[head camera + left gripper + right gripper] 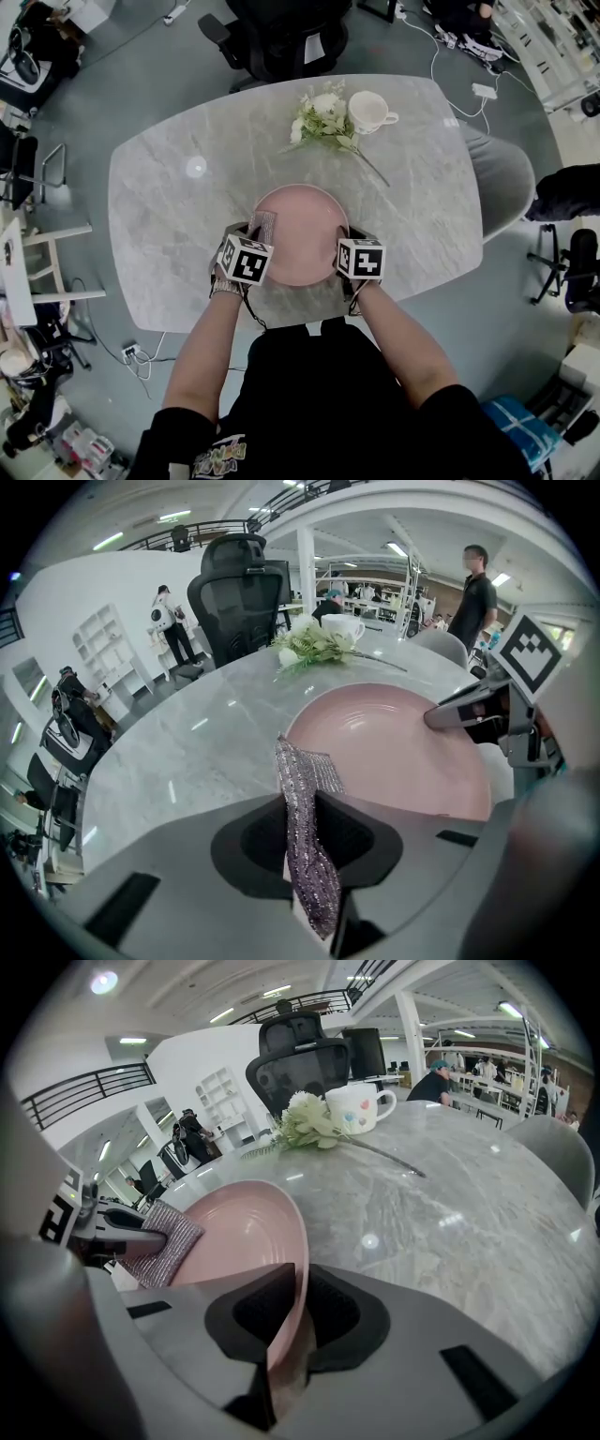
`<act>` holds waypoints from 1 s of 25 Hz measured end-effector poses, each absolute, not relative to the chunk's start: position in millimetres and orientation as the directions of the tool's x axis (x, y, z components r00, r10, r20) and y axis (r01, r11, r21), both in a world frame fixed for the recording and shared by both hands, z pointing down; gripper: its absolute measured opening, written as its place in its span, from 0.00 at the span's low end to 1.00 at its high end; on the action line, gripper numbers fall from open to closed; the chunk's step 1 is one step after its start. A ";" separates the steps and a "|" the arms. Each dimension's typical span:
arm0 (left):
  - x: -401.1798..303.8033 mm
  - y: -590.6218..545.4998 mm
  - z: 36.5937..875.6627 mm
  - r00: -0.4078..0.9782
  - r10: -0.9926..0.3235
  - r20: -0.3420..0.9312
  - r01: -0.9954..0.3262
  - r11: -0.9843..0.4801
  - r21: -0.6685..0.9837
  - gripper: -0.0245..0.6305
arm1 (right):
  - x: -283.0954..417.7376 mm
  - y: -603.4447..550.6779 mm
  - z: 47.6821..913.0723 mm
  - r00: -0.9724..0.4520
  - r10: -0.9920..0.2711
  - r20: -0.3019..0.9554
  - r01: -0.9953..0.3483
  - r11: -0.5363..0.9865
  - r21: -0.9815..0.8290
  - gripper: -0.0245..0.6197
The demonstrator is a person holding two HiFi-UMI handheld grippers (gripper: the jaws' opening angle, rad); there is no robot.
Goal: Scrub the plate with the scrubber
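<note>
**Marble table: both grippers clamped**

On the grey marble table (169, 216), at centre frame, sat the pink plate (302, 234). The right gripper (289, 1321) had its jaws narrowly apart, clamped on the plate's right rim. The left gripper (305, 832) pinched the silver scrubber (302, 771) at the plate's left edge.

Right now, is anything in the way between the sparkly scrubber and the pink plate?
No, nothing visible. The left gripper holds the scrubber right at the plate's left rim, and the right gripper grips its right rim. The flowers and cup sit farther back on the table.
</note>
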State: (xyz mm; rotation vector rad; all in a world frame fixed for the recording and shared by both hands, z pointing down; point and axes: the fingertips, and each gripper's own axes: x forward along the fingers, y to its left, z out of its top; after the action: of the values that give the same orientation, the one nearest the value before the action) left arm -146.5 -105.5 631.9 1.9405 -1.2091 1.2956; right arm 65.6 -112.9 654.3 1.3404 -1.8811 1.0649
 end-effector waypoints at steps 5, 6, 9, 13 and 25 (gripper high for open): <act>-158.6 -117.4 622.3 0.137 -0.461 0.877 -0.906 -0.415 -0.076 0.16 | 65.6 -113.7 653.5 -0.316 -0.482 0.817 -0.949 0.168 -0.268 0.12; -159.9 -119.3 619.3 0.144 -0.477 0.867 -0.917 -0.393 -0.063 0.16 | 65.3 -114.0 654.1 -0.316 -0.482 0.817 -0.949 0.167 -0.268 0.12; -158.2 -120.9 608.8 0.179 -0.516 0.838 -0.938 -0.347 -0.014 0.16 | 64.7 -113.2 654.8 -0.315 -0.481 0.818 -0.949 0.166 -0.268 0.12; -141.9 -117.3 598.7 0.239 -0.522 0.819 -0.935 -0.351 0.049 0.16 | 65.3 -113.5 654.3 -0.315 -0.482 0.817 -0.949 0.167 -0.267 0.12; -42.9 -91.6 595.5 0.637 -0.434 0.638 -0.712 -0.012 0.702 0.16 | 64.6 -111.7 653.7 -0.324 -0.477 0.817 -0.946 0.161 -0.281 0.12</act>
State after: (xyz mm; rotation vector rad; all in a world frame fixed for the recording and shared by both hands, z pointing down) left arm -42.9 -91.6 595.5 1.6440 -0.9582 0.2851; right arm 64.6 -111.7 653.7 1.3468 -1.8820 1.0832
